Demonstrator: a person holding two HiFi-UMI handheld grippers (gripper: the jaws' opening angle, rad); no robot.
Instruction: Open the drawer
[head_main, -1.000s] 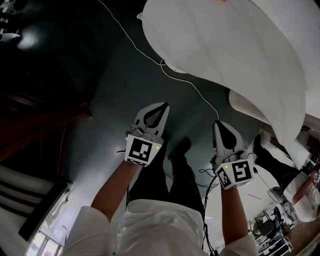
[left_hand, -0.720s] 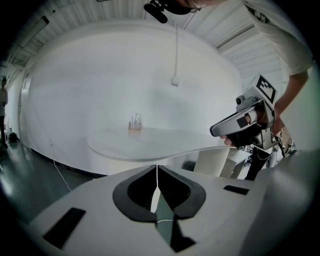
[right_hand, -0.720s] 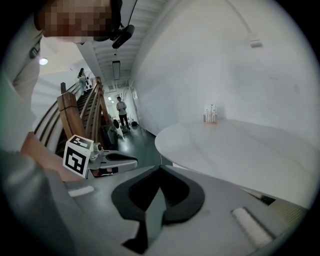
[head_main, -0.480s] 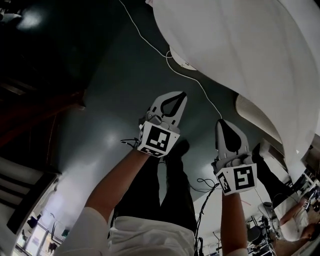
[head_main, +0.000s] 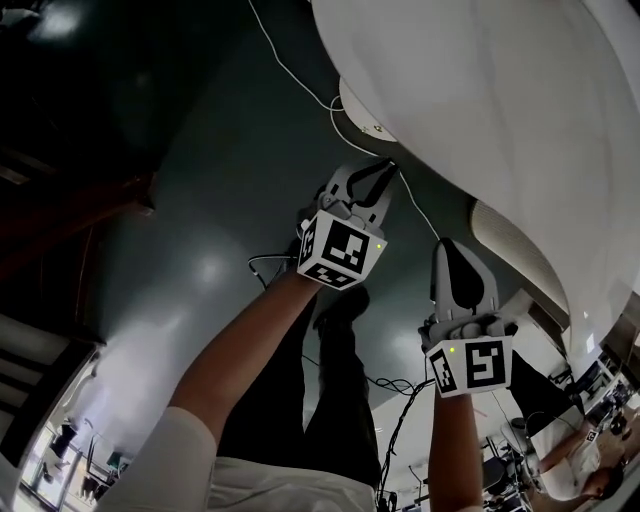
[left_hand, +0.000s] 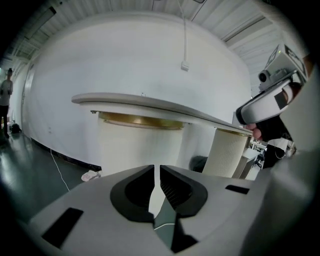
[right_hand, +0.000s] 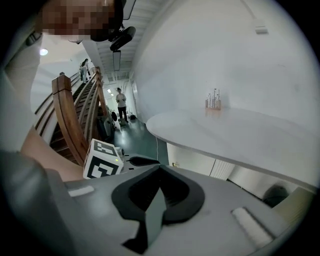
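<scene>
Head view: what I read as the drawer front (head_main: 360, 110), small knob (head_main: 378, 128), sits under the table (head_main: 480, 90) edge, just past my left gripper (head_main: 385, 168). Its jaws have just been opening to a narrow slit, nothing between. Right gripper (head_main: 448, 248) trails farther off, jaws together, empty.

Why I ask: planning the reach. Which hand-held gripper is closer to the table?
Left hand-held gripper: its tips appear beside the table edge, jaws just opening, nothing between; the right sits farther back, shut.
</scene>
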